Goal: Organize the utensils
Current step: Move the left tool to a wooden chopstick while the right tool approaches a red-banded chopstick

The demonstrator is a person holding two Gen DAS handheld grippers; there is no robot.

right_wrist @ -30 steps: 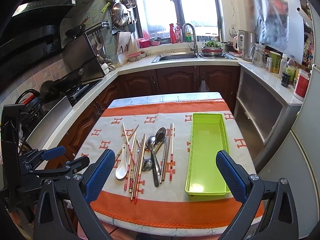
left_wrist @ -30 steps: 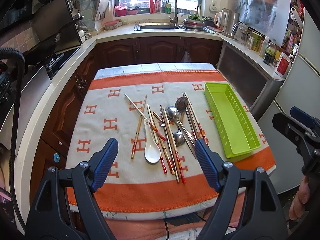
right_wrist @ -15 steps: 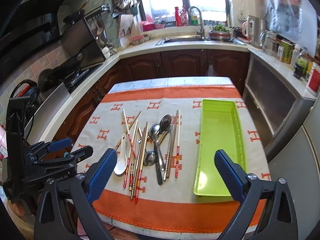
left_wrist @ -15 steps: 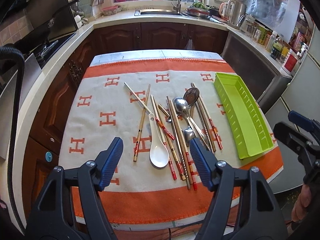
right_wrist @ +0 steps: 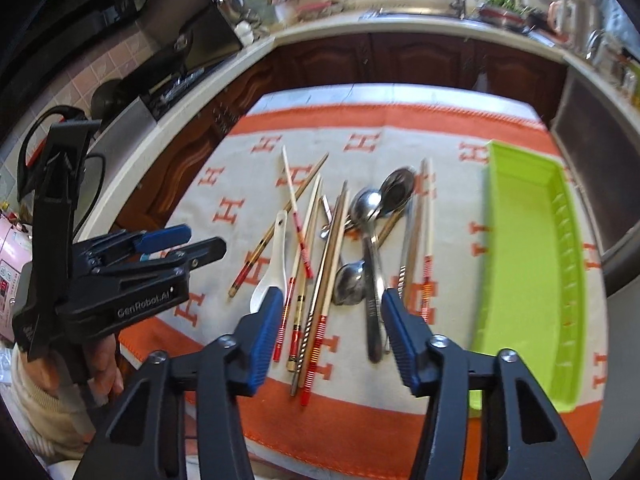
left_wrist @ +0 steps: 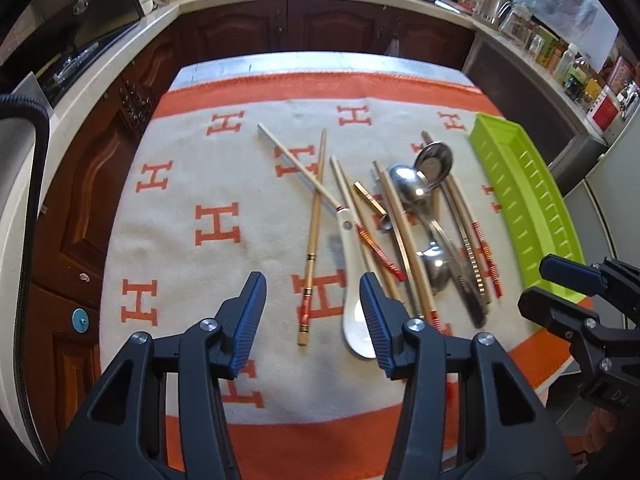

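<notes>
Several chopsticks (left_wrist: 313, 236), metal spoons (left_wrist: 416, 188) and a white ceramic spoon (left_wrist: 352, 280) lie in a loose pile on an orange-and-cream cloth (left_wrist: 192, 184). A green plastic tray (left_wrist: 528, 208) lies empty to their right. My left gripper (left_wrist: 312, 312) is open and empty, low over the near end of a wooden chopstick and the white spoon's bowl. My right gripper (right_wrist: 328, 328) is open and empty above the near ends of the chopsticks (right_wrist: 316, 276) and metal spoons (right_wrist: 368, 236); the tray (right_wrist: 528, 260) is to its right. The left gripper also shows in the right wrist view (right_wrist: 180, 244).
The table's near edge (right_wrist: 340, 452) is just below both grippers. Dark wooden cabinets (left_wrist: 280, 28) and a counter with a sink run behind the table. A stove (right_wrist: 176, 84) sits on the left counter. Jars and bottles (left_wrist: 576, 68) line the right counter.
Both grippers have moved forward and down toward the pile of utensils. Both sets of jaws have narrowed but stay open. Nothing on the cloth has moved.
</notes>
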